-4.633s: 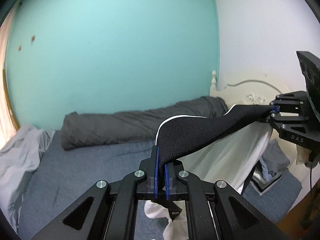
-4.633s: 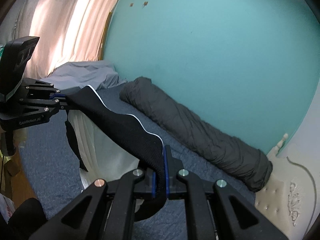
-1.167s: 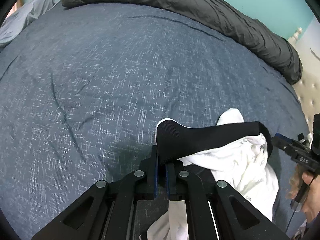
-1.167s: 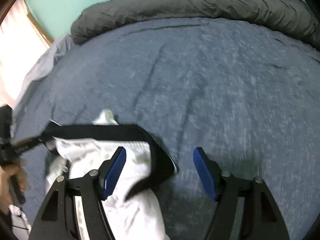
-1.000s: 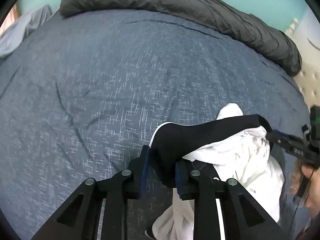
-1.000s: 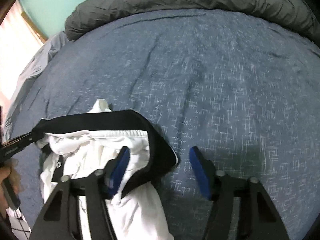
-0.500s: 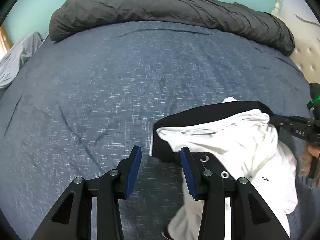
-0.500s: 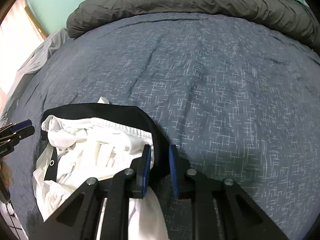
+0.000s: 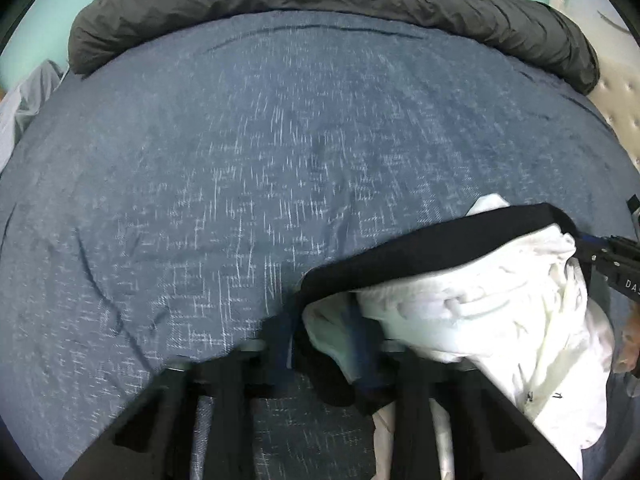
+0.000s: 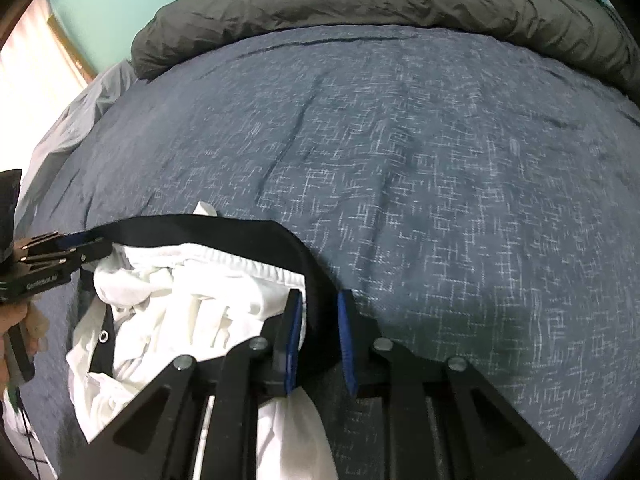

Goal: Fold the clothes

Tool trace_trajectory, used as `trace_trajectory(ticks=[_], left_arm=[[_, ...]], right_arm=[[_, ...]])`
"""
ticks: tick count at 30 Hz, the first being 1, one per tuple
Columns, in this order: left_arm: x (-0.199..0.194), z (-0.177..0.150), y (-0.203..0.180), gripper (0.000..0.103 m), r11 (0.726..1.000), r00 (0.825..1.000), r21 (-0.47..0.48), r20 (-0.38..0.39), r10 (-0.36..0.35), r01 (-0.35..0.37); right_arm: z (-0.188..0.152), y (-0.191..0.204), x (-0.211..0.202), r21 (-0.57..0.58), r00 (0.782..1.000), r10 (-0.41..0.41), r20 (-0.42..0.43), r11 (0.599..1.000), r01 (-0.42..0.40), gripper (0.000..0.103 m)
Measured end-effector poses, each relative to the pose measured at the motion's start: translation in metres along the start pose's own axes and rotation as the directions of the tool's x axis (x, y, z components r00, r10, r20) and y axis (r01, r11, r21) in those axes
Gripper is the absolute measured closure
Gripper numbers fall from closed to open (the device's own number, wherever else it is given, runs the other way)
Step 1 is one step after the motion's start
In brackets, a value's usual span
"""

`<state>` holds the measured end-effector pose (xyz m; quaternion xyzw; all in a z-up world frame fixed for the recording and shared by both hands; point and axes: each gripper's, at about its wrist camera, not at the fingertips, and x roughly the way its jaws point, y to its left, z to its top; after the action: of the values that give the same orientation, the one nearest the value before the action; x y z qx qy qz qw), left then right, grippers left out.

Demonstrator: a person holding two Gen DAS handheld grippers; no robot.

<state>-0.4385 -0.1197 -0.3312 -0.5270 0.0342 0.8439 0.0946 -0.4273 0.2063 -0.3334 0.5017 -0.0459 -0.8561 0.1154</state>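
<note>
Dim, bluish light – window [image 10: 36,60] glare at left, fisheye-bent edges, left view motion-blurred.

Bedspread [image 10: 440,168] lies open ahead; rolled duvet [image 10: 360,4] blocks its far edge.

One garment [image 10: 188,304], white with a black waistband, lies at about seven o'clock in the right wrist view. Two grippers show: the right gripper [image 10: 318,336] at six o'clock and the left gripper [image 10: 86,252] at nine. One blue bedspread [image 10: 440,160], one rolled grey duvet [image 10: 360,0] at twelve, one hand [image 10: 24,320].
</note>
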Motion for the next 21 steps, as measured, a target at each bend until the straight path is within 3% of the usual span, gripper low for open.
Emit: trace_trajectory(ticks=[1,3,11,15,21], left_arm=[[-0.001,-0.001,0.002,0.096,1.000,1.000,-0.013,0.005,-0.009,0.009],[-0.008,-0.002,0.003,0.097,1.000,1.000,-0.013,0.016,-0.015,0.016],[-0.084,0.006,-0.001,0.098,1.000,0.993,-0.020,0.122,-0.004,0.006],[-0.143,0.013,-0.009,0.098,1.000,0.980,-0.016,0.201,0.000,0.004],[-0.257,0.027,-0.031,0.098,1.000,0.942,-0.001,0.336,-0.003,0.004]], right_arm=[[-0.001,0.001,0.000,-0.006,1.000,-0.002,-0.003,1.000,0.002,0.086],[-0.002,0.001,-0.002,-0.019,1.000,-0.014,0.000,1.000,0.014,0.098],[0.006,0.013,-0.059,-0.052,0.991,-0.054,0.120,0.997,0.060,0.099],[0.019,0.028,-0.124,-0.072,0.971,-0.059,0.232,0.994,0.078,0.099],[0.032,0.046,-0.238,-0.078,0.920,-0.064,0.386,0.992,0.101,0.099]])
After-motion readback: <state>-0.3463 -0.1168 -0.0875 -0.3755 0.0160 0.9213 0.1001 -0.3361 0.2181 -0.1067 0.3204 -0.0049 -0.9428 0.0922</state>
